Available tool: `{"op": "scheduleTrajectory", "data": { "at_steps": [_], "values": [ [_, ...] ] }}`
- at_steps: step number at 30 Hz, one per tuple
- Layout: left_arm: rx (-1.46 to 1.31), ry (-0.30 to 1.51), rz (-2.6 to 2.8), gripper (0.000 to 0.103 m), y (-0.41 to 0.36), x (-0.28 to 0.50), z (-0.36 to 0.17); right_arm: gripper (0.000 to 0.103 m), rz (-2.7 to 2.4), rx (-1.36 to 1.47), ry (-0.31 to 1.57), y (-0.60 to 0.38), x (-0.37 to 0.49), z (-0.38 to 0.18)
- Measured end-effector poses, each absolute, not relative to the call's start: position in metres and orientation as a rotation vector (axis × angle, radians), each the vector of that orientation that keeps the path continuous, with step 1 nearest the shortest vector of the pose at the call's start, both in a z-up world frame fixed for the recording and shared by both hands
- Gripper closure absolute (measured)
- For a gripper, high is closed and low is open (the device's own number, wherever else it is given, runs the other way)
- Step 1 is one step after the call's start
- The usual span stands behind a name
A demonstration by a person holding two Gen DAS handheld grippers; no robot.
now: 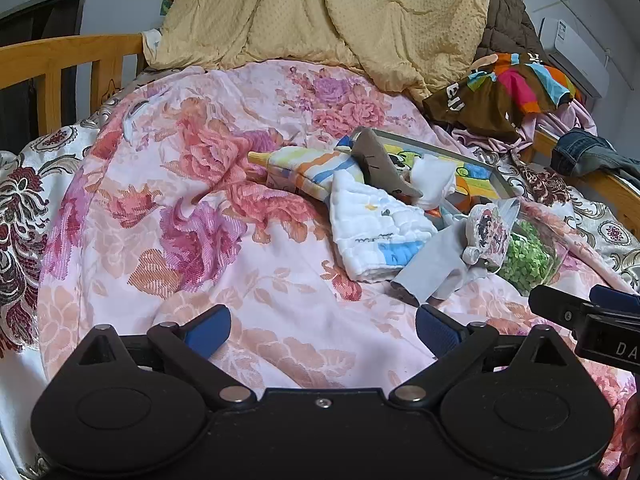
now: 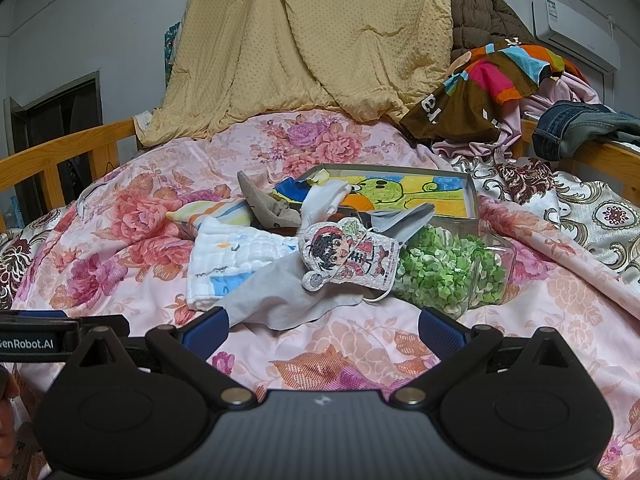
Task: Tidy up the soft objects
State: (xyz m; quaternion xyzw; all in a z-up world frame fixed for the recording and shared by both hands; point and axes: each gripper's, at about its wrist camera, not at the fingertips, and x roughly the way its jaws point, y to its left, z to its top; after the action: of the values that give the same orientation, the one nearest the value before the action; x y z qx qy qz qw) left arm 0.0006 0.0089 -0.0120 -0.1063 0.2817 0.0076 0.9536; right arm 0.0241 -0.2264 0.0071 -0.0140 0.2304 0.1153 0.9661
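Your left gripper (image 1: pixel 323 330) is spread wide with nothing between its blue pads (image 1: pixel 208 330), only bare pink floral quilt (image 1: pixel 200 216) below. Your right gripper (image 2: pixel 324 330) is spread just as wide, also empty, and the corner of the flat grey cloth (image 2: pixel 288 292) lies just ahead of its left pad, almost touching.

On that grey cloth rests a small cartoon-printed fabric pouch (image 2: pixel 348 256), tilted, with a white cord trailing from its lower edge. Left of it sits the folded white quilted washcloth with blue patches (image 2: pixel 236 260), and behind that a striped pastel pouch (image 2: pixel 212 210) and a grey-brown plush piece (image 2: pixel 264 200) whose shape is hard to make out. A crumpled white cloth (image 2: pixel 324 196) drapes over the rim of the shallow tray with a crayon drawing inside (image 2: pixel 472 196), hiding part of the picture.

Ahead of your right pad lies a clear jar of green folded paper bits (image 2: pixel 448 272) on its side, its near end cut off by the pouch.

From the left wrist view the pile sits ahead and to the right, and your other tool pokes in at the right edge. Open quilt stretches to the left, up to the wooden bed rail (image 1: pixel 52 64). Far ahead, a yellow dotted blanket (image 2: pixel 320 48) hangs, with heaped clothes (image 2: pixel 500 80) to its right.
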Motion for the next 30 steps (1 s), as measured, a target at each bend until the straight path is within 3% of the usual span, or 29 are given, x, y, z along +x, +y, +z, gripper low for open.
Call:
{"op": "scheduleTrajectory", "data": {
  "at_steps": [30],
  "values": [
    [-0.376, 0.512, 0.019, 0.001, 0.018, 0.014, -0.011, 0.000, 0.195, -0.003, 0.519, -0.233, 0.025, 0.001]
  ]
}}
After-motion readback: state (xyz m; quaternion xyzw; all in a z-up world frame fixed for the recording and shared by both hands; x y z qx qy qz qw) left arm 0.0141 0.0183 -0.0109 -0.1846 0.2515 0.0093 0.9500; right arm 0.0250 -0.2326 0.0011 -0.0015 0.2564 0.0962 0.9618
